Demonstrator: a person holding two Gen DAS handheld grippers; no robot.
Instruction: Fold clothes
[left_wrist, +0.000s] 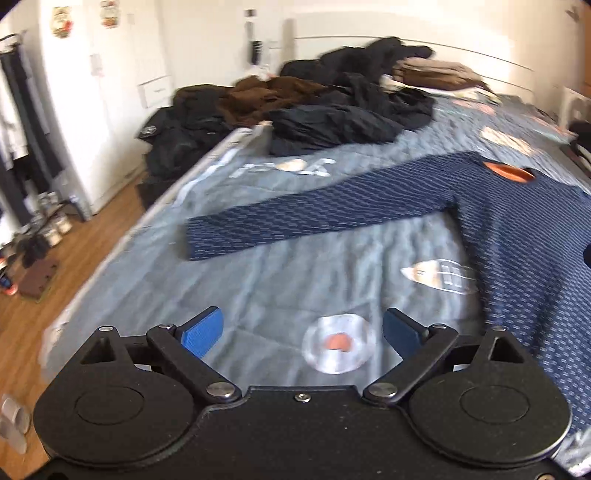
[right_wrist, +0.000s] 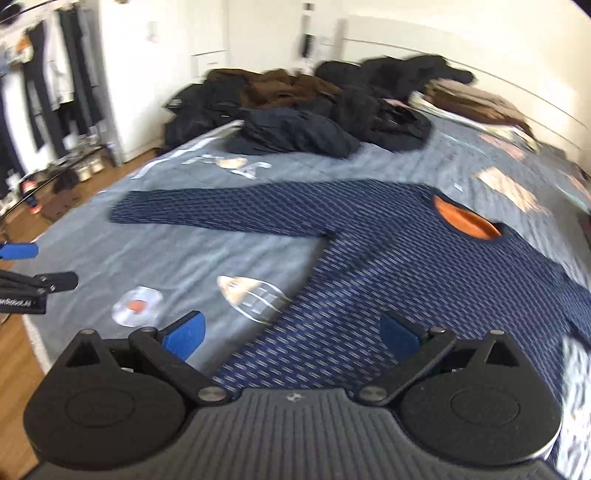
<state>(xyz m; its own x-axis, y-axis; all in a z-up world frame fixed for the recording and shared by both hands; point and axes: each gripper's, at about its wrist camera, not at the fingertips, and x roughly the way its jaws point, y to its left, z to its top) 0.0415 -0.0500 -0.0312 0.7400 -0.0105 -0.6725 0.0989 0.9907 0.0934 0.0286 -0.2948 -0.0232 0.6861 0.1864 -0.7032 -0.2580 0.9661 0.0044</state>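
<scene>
one bed (left_wrist: 280, 258) fills my view, grey-blue printed quilt. on it i see the navy sweater (right_wrist: 388, 266) spread flat, pale dash pattern, orange inside the collar, one sleeve stretched out toward the bed's edge. dark clothes pile (right_wrist: 314, 114) sits beyond it, well apart. left gripper (left_wrist: 303, 332) over bare quilt, fingers spread, empty. right gripper (right_wrist: 291, 336) over the sweater's hem, also spread, empty.

A bed (left_wrist: 280, 273) with grey printed cover stands on wood floor (left_wrist: 33, 325) beside white walls (left_wrist: 207, 40).
</scene>
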